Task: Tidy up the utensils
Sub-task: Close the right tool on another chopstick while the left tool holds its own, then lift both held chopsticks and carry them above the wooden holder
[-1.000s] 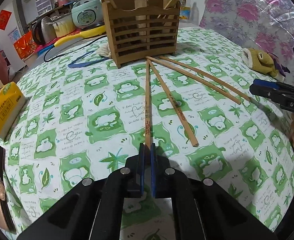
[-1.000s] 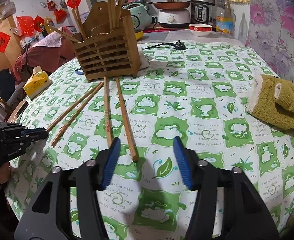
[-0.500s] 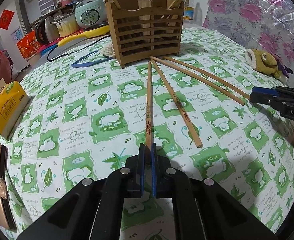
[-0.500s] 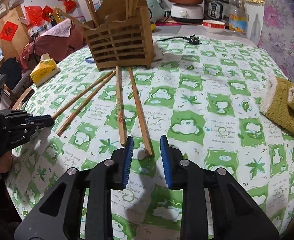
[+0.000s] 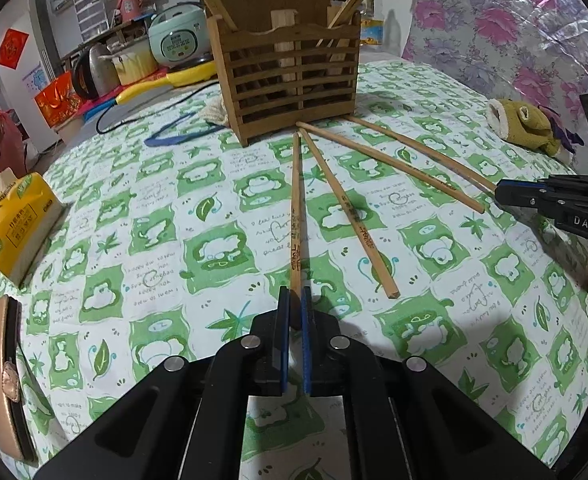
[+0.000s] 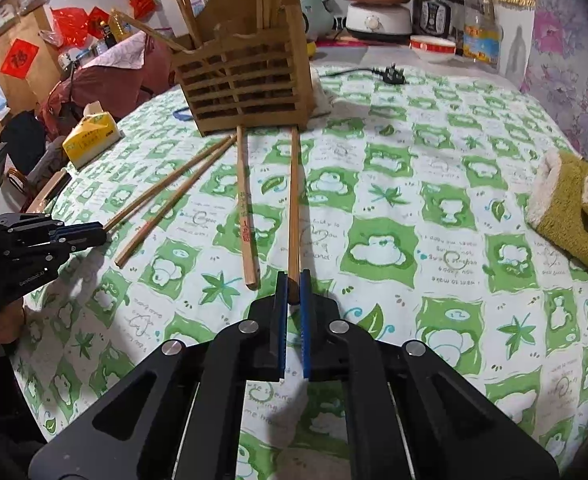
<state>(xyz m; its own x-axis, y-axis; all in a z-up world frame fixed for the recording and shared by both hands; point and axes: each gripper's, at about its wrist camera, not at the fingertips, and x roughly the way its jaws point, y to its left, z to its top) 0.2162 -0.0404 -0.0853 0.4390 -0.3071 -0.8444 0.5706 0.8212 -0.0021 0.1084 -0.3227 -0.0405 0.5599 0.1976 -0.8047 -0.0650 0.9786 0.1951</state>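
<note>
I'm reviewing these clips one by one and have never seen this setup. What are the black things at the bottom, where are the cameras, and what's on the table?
There is no robot. A person holds a two-fingered claw in each hand, and a wide-angle camera on each looks along its fingers. One picture comes from the left claw, the other from the right claw. On the green tablecloth stands a wooden holder with chopsticks in it, and four more fan out in front of it. The left claw is shut on the leftmost chopstick. The right claw, whose jaws have just been closing, is shut on the rightmost chopstick. The two middle chopsticks lie loose.
</note>
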